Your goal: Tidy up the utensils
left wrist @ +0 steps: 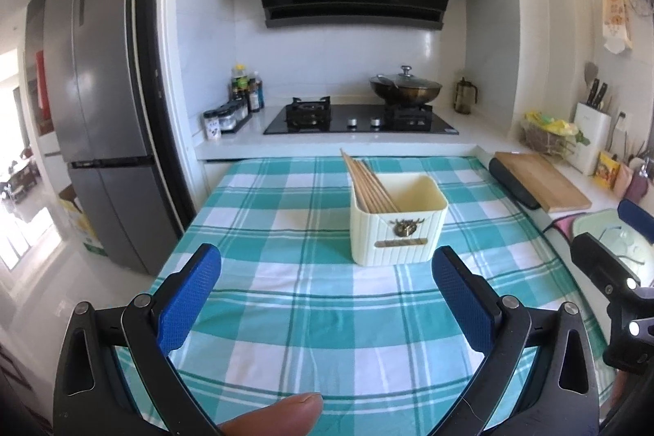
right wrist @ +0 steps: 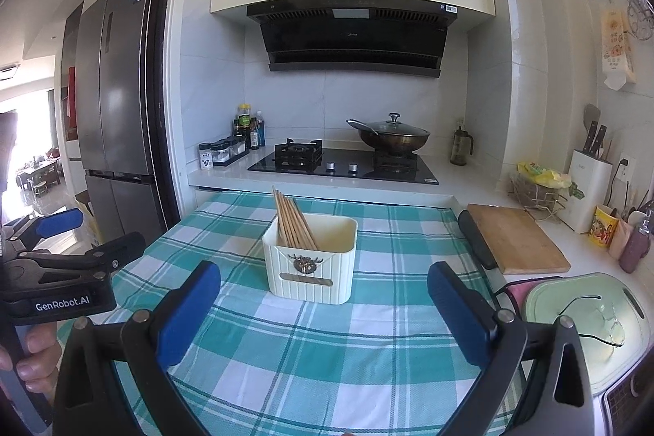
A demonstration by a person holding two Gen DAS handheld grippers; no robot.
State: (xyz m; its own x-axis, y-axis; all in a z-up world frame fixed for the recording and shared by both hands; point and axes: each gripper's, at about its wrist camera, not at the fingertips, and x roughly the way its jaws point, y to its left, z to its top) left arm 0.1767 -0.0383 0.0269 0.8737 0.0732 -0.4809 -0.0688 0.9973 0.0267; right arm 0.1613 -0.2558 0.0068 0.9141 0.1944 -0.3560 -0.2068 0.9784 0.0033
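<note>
Chopsticks are sitting bundled in the holder, straight ahead of both your grippers.

The chopsticks [right wrist: 295,221] are leaning up and away to the left, too tightly bunched to count. Their one cream holder [right wrist: 309,256] is standing mid-cloth, nearer the far edge of the checked tablecloth [right wrist: 286,362]. Your right gripper [right wrist: 323,309] is gaping wide and holding nothing, seemingly a touch nearer the holder. Your left gripper [left wrist: 327,297] is spread open too, equally empty.
</note>
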